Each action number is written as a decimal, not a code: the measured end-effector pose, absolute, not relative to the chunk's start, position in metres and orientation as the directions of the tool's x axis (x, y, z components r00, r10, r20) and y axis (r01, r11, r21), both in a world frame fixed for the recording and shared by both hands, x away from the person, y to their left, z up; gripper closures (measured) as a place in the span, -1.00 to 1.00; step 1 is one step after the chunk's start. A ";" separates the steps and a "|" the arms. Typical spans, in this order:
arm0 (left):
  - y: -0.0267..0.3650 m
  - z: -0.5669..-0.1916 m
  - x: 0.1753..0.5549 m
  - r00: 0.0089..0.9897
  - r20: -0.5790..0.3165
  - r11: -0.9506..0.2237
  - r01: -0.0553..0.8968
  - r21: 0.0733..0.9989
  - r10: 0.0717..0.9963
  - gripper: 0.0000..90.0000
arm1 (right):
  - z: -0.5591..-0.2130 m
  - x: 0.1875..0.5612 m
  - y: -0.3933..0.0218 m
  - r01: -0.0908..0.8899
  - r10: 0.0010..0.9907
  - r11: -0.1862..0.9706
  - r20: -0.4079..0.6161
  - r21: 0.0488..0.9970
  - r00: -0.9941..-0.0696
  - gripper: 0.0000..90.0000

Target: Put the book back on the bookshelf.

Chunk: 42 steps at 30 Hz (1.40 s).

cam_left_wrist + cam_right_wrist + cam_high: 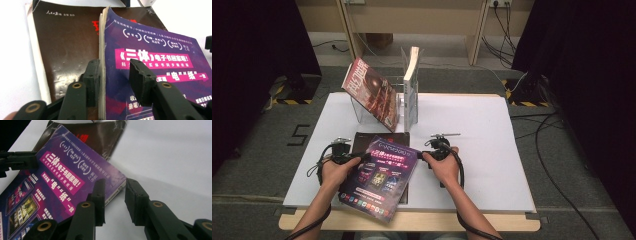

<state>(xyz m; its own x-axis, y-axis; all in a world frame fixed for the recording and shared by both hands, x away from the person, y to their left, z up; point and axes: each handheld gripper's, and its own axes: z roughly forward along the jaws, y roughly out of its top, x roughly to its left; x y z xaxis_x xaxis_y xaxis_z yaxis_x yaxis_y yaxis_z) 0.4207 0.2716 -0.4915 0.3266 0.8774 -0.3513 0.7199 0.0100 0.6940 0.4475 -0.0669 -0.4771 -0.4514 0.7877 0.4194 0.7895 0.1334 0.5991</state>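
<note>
While the white table [492, 135] stands on grey floor, we read "三体" on the purple book [160, 65]; left gripper [113, 75] straddles its edge half-open, right gripper [113, 195] half-open, empty.

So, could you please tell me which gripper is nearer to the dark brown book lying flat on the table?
Left. The left gripper straddles the purple book's page edge directly over the dark brown book; the right gripper is at the purple book's opposite edge, over the white table.
</note>
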 end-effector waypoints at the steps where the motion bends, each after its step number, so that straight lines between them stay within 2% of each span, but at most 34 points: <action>1: 0.272 -0.491 0.420 0.323 -0.351 0.011 0.722 0.692 0.879 0.37 | -0.478 0.447 -0.067 0.794 0.787 0.133 0.424 0.593 -0.448 0.58; 12: 0.274 -0.490 0.415 0.293 -0.371 0.033 0.744 0.667 0.881 0.50 | -0.483 0.448 -0.060 0.822 0.776 0.143 0.453 0.552 -0.439 0.55; 17: 0.271 -0.487 0.409 0.305 -0.359 0.006 0.755 0.656 0.882 0.51 | -0.482 0.449 -0.058 0.819 0.784 0.144 0.441 0.555 -0.437 0.54; 27: 0.257 -0.488 0.396 0.349 -0.413 -0.016 0.779 0.627 0.841 0.53 | -0.479 0.460 -0.067 0.807 0.815 0.135 0.399 0.576 -0.421 0.43; 31: 0.251 -0.487 0.395 0.356 -0.404 -0.027 0.778 0.628 0.843 0.53 | -0.476 0.469 -0.072 0.797 0.830 0.119 0.381 0.592 -0.407 0.31; 42: 0.246 -0.485 0.393 0.357 -0.370 -0.049 0.773 0.632 0.857 0.54 | -0.481 0.478 -0.069 0.814 0.823 0.125 0.399 0.567 -0.404 0.26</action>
<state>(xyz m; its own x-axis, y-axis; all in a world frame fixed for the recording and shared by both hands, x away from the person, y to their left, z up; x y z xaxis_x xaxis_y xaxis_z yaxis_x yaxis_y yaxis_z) 0.3926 0.2464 -0.4850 0.3570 0.8575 -0.3705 0.7733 -0.0488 0.6321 0.4781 -0.0692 -0.4810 -0.4045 0.8231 0.3986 0.8140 0.1253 0.5672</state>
